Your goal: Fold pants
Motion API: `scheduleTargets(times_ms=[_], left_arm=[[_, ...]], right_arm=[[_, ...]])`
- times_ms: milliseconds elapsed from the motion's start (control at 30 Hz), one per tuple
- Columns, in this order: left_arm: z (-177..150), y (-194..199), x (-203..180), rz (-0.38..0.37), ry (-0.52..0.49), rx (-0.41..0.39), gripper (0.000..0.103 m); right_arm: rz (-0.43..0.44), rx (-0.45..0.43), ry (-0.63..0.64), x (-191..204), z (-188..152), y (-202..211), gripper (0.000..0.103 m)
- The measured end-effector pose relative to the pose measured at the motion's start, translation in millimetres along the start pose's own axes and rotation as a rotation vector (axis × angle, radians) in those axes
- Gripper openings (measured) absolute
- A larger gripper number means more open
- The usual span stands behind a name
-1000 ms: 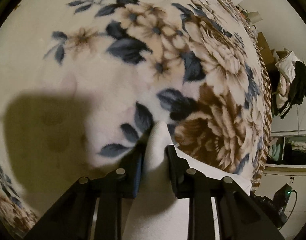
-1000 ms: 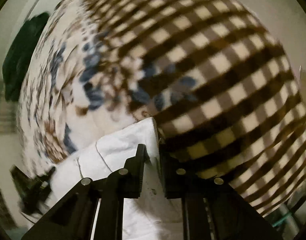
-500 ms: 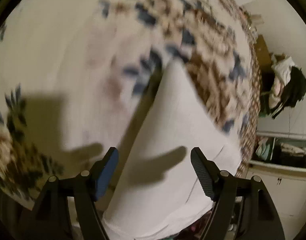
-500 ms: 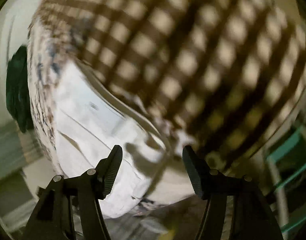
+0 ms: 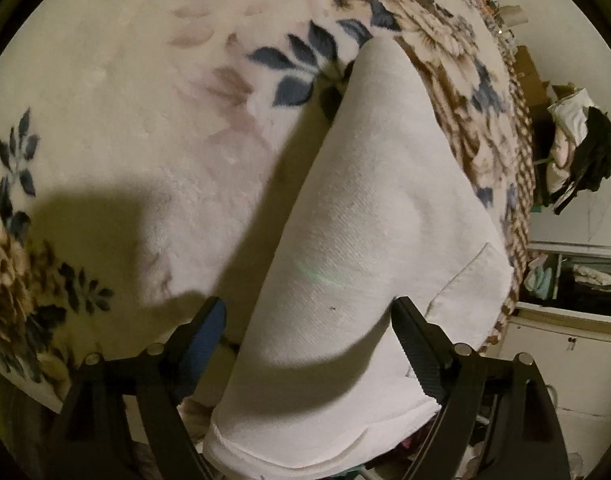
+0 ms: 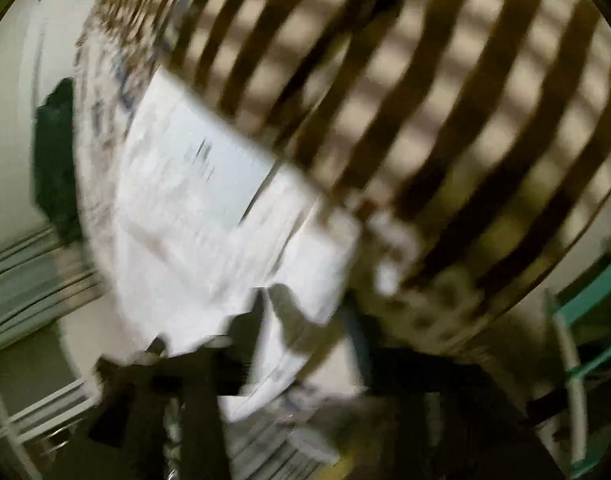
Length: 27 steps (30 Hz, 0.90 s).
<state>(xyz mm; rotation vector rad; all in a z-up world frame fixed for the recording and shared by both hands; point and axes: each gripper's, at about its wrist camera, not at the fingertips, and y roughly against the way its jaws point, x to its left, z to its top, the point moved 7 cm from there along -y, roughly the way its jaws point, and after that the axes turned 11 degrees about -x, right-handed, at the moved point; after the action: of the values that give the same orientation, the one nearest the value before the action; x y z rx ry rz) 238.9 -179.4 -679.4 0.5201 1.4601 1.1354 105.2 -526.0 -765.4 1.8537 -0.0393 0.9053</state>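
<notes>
Left black two-finger gripper (image 5: 309, 320): jaws spread wide, gripping nothing, poised above the near part of the white woven-cotton pants (image 5: 369, 240). Fingers (image 5: 419, 344) straddling the cloth's width without any visible pinch on it.

Right black gripper (image 6: 233, 364): badly smeared by motion blur in its own view, low in the frame; impossible to tell whether apart or together, or whether any cloth is caught.

Pants lying flat as a long folded panel on the plush cream blanket with blue and brown flowers (image 5: 145, 120), far corner rounded and reaching toward the blue leaves, a stitched pocket or seam edge showing along the right side, near end drooping over the bed's edge. In the right wrist view, the same white garment beside the blanket's brown-and-cream checked border (image 6: 425, 120).

Beyond the bed: a heap of pale and dark clothes (image 5: 577, 148) against the wall, white cabinets below.

Step in hand, by judgement: a fold laid down and let go, next grasp not yet taken. Next move likely calls for pinching the hanging near end at both corners, lifting evenly, and carrying it over toward the far corner. Risk: uneven lift skewing the layers.
</notes>
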Motion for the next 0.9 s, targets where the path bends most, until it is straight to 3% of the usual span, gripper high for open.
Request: scheduleTargets(times_ms=[100,200,267,400,600,633,700,767,867,900], left_arm=[[-5,2,2,-0.054,0.029,0.007,0.088],[-15,-2,1,-0.088,0.043,0.021,0.088],[-22,-6,2,-0.104,0.05,0.039,0.088],[-25,-16,-1,-0.129,0.064,0.055,0.098],[-27,-25,0,-0.123,0.032,0.081,0.101],[-26,-26,-1,-0.124,0.028,0.083,0.101],[-24,-28,-4,-0.124,0.015,0.085,0.102],[-22,-30,-6,-0.128,0.004,0.082,0.102],[-21,-29,-4,-0.134,0.021,0.069,0.1],[-20,-27,-3,-0.134,0.02,0.06,0.092]], right_arm=[[0.096,0.056,-0.049,-5,-31,-11,0.078],[0.119,0.094,-0.073,-13,-53,-33,0.082],[0.183,0.033,-0.088,-8,-55,-43,0.095],[0.341,-0.038,-0.13,14,-50,-49,0.094],[0.343,-0.106,-0.094,42,-47,-65,0.094],[0.346,-0.116,-0.089,45,-47,-63,0.092],[0.337,-0.138,-0.074,43,-48,-57,0.067],[0.293,-0.153,-0.055,36,-52,-55,0.05],[0.282,-0.165,-0.046,27,-51,-46,0.038],[0.273,-0.169,-0.038,25,-47,-37,0.033]])
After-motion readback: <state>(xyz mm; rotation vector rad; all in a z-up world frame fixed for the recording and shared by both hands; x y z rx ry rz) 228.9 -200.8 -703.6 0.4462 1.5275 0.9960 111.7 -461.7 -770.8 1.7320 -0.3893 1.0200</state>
